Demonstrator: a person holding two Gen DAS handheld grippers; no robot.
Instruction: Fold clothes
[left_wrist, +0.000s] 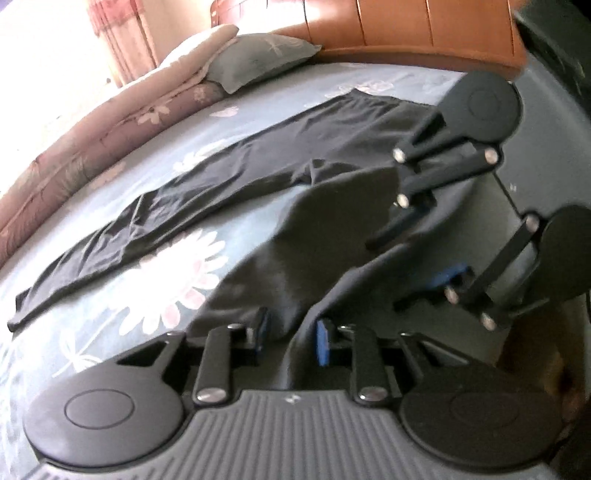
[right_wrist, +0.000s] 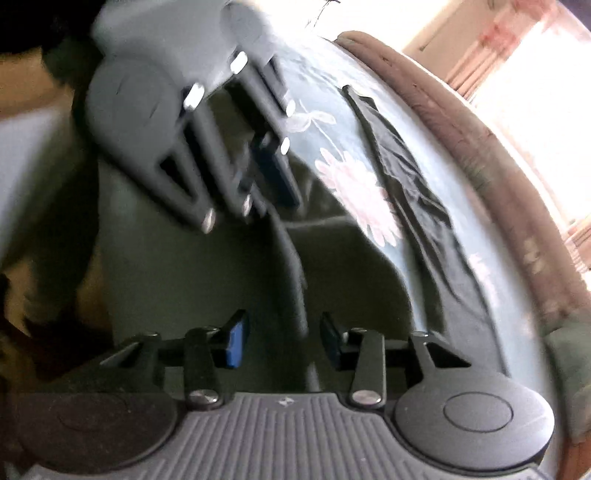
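Black trousers (left_wrist: 184, 195) lie lengthwise on a blue flowered bedsheet (left_wrist: 177, 273); one leg stretches flat toward the left. The near leg is lifted off the sheet and drapes up into my left gripper (left_wrist: 293, 334), whose blue pads pinch a bunch of the cloth. In the right wrist view the trousers (right_wrist: 406, 177) run along the bed, and a raised ridge of dark fabric passes between the spread fingers of my right gripper (right_wrist: 283, 343) without either pad pressing it. The right gripper (left_wrist: 421, 251) sits close to the right of the left one; the left gripper (right_wrist: 258, 188) appears blurred at upper left.
A brown flowered quilt (left_wrist: 92, 140) is rolled along the far side of the bed, beside a grey pillow (left_wrist: 258, 59). A wooden headboard (left_wrist: 406, 33) closes the top end. Pink curtains (left_wrist: 122, 37) hang by a bright window. A person's hand (right_wrist: 22, 295) shows at the left edge.
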